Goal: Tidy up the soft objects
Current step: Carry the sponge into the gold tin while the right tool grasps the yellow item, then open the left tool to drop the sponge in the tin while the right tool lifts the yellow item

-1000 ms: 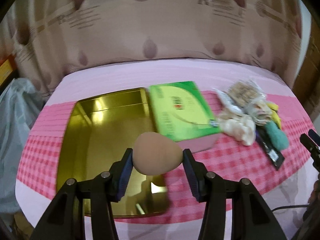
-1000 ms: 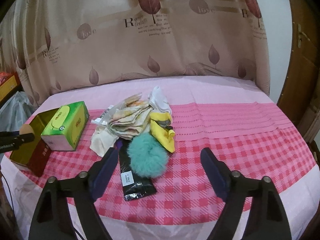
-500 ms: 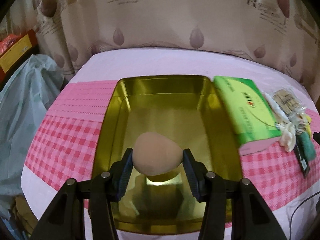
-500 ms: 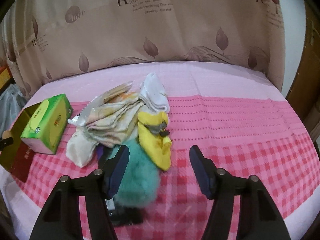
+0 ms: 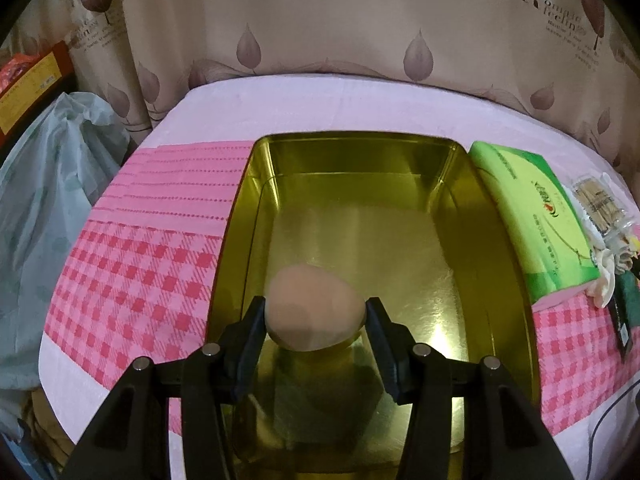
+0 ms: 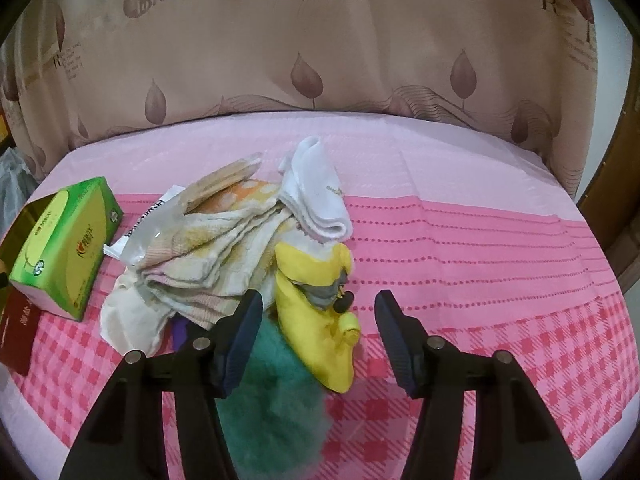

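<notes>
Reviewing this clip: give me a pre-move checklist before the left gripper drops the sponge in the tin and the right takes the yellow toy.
1. Sponge held between left gripper pads: ok.
2. Sponge over the open gold tin: ok.
3. Tin floor under the sponge free: ok.
4. Yellow toy between the right gripper jaws: ok; they are closing, pads not yet touching.
5. Teal pompom clear of the left pad: not ok, it sits against that finger.
6. Toy free of the towel pile: cannot tell.

Pink checked tablecloth (image 6: 480, 240), gold tin (image 5: 496, 240), tissue box (image 6: 64, 248)
</notes>
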`<state>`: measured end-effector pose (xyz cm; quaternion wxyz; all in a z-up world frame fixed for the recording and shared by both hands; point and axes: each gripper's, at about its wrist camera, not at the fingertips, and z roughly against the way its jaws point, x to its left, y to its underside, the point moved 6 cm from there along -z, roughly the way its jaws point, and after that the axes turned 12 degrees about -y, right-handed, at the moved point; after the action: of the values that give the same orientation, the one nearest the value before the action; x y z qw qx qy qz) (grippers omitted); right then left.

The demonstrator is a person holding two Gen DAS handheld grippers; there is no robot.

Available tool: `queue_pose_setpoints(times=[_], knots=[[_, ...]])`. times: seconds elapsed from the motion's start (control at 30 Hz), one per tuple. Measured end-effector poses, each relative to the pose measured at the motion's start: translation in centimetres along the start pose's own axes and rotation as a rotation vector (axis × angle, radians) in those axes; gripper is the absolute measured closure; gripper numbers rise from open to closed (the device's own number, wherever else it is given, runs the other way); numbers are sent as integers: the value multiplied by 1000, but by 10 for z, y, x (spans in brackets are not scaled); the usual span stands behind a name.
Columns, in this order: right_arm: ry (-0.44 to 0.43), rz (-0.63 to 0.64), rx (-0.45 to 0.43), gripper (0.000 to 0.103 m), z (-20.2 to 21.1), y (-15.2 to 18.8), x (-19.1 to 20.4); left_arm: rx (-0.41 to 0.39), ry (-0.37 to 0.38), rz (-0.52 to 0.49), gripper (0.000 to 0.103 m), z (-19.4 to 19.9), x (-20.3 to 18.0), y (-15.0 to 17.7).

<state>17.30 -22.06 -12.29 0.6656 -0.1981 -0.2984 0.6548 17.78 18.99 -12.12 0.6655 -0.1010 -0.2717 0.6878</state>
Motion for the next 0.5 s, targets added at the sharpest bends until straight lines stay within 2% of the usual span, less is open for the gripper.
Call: queue_pose_setpoints(times=[0.13,0.2,0.27,0.5], knots=[[1,-12,8,52,-7,-2,0,8,-5,-26,53,-6,-2,1],[1,-15,10,57,-8,-1,0,13,-3,-30,53,-9,-2,1],[-7,-19,15,66,-9,0,1,18,-8,-34,52,-12,-2,0],[-6,-47,-4,71,-2,5,-1,33,-25,-43,52,-21,-2,1]])
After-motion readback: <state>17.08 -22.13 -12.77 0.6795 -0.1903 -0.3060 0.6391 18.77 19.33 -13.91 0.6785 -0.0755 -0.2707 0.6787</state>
